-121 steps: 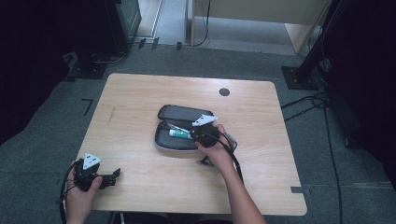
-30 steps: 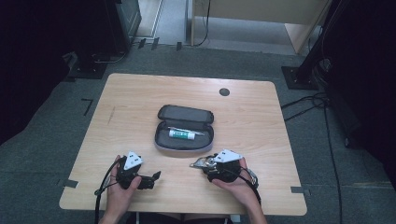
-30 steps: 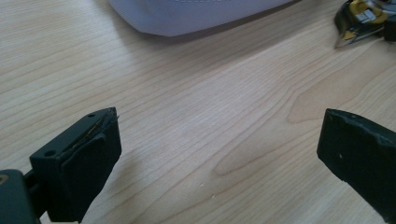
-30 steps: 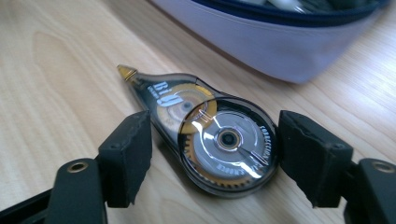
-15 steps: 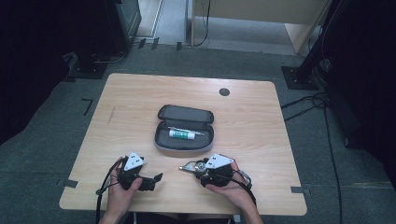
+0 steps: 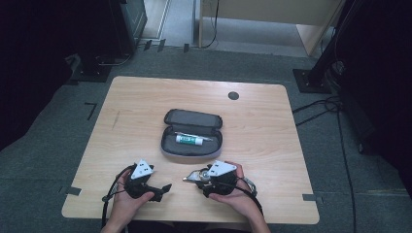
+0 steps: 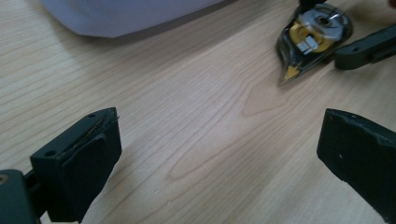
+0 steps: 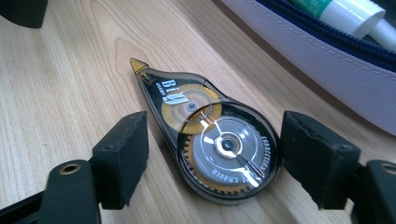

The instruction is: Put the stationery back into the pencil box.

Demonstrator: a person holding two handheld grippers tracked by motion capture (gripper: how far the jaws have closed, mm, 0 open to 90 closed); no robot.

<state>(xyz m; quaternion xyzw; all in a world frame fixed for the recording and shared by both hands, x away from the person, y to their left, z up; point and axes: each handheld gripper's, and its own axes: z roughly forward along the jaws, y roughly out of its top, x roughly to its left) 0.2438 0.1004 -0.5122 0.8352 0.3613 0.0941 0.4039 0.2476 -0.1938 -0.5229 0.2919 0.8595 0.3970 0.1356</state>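
Grippers low at the near table edge; left gripper (image 6: pixel 166 188) wide open on bare wood; right gripper (image 6: pixel 187 178), jaws just opening, has released the correction tape (image 8: pixel 212 149) lying flat between them; beyond, open pencil case (image 6: pixel 167 145) holding a glue stick (image 6: pixel 189 140).

Each hand carries a black claw: the left claw (image 6: pixel 164 188) and the right claw (image 6: pixel 188 178). A pale grey three-cornered plate dotted with small dark marks is mounted on top of each. Black cables are trailed from both bodies. The jaws are seen as blocky matte black pads, with a brass-coloured screw set in the arm behind.
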